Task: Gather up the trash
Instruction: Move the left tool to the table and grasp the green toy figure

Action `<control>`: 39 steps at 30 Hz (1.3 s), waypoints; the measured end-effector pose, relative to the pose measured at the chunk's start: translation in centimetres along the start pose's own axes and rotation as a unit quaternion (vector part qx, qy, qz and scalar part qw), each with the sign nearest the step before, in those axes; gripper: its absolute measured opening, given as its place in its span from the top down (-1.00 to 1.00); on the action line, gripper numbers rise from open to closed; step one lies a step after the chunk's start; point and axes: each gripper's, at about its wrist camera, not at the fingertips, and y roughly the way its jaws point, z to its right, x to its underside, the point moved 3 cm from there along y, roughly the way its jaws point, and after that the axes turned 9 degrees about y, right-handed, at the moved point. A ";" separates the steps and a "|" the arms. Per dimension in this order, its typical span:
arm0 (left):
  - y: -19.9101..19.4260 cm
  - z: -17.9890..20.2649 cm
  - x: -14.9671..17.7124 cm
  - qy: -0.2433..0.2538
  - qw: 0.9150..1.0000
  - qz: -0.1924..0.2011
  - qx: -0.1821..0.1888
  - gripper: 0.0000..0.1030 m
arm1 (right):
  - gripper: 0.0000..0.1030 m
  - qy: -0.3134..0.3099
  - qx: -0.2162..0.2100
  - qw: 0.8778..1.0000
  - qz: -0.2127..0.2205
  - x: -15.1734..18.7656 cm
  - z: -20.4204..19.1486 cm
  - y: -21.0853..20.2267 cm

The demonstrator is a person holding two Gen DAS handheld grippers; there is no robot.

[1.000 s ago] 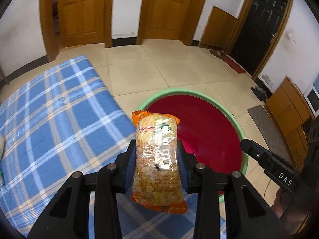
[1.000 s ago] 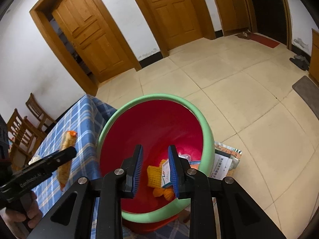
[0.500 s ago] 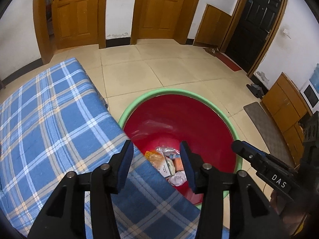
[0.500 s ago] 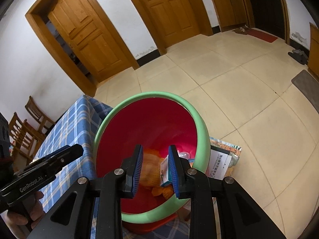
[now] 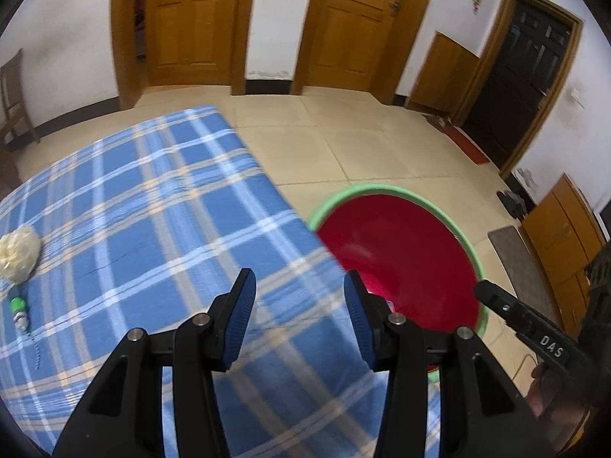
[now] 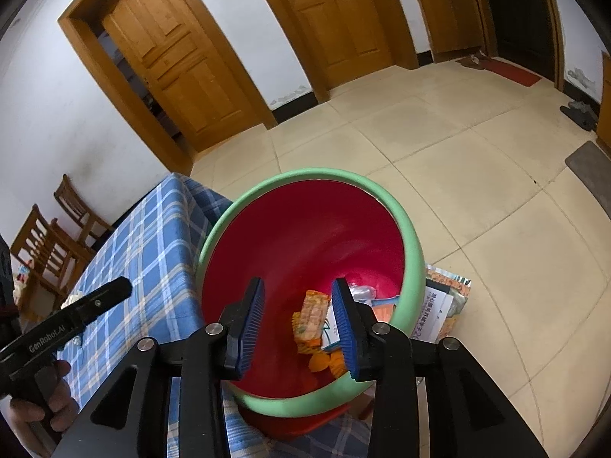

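Observation:
My left gripper (image 5: 299, 286) is open and empty above the blue plaid tablecloth (image 5: 133, 210), to the left of the red bin with a green rim (image 5: 401, 259). Over that bin (image 6: 305, 229) hangs my right gripper (image 6: 298, 290), its jaws opening with nothing gripped. Through the gap I see the orange snack packet (image 6: 313, 316) lying on other wrappers at the bin's bottom. At the table's left edge lie a crumpled pale wad (image 5: 19, 252) and a small green-capped item (image 5: 19, 309).
Printed papers and packets (image 6: 443, 305) lie on the tiled floor right of the bin. Wooden chairs (image 6: 49, 244) stand beyond the table. Wooden doors line the far wall, and a low cabinet (image 5: 557, 236) and a mat (image 5: 515, 255) are at the right.
The left gripper let go of the snack packet, which dropped into the bin, then swung left over the table. The right jaws have widened; that hand stayed over the bin.

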 end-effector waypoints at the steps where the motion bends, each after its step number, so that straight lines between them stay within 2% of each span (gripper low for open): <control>1: -0.2 -0.5 0.1 -0.004 1.000 0.001 -0.004 0.06 | 0.24 -0.001 0.000 1.000 0.001 0.0 -0.1 0.0; 8: -1.8 -5.3 1.0 -0.053 0.997 0.010 -0.049 0.07 | 0.16 -0.008 0.008 1.000 -0.005 0.3 -0.6 0.1; 22: -4.5 -14.9 4.2 -0.131 0.983 0.011 -0.131 0.06 | 0.09 -0.017 0.021 1.000 -0.015 0.9 -1.3 0.4; 39: -4.4 -22.0 8.3 -0.167 0.969 -0.004 -0.184 0.06 | 0.08 -0.030 0.038 0.999 -0.022 1.4 -3.5 0.8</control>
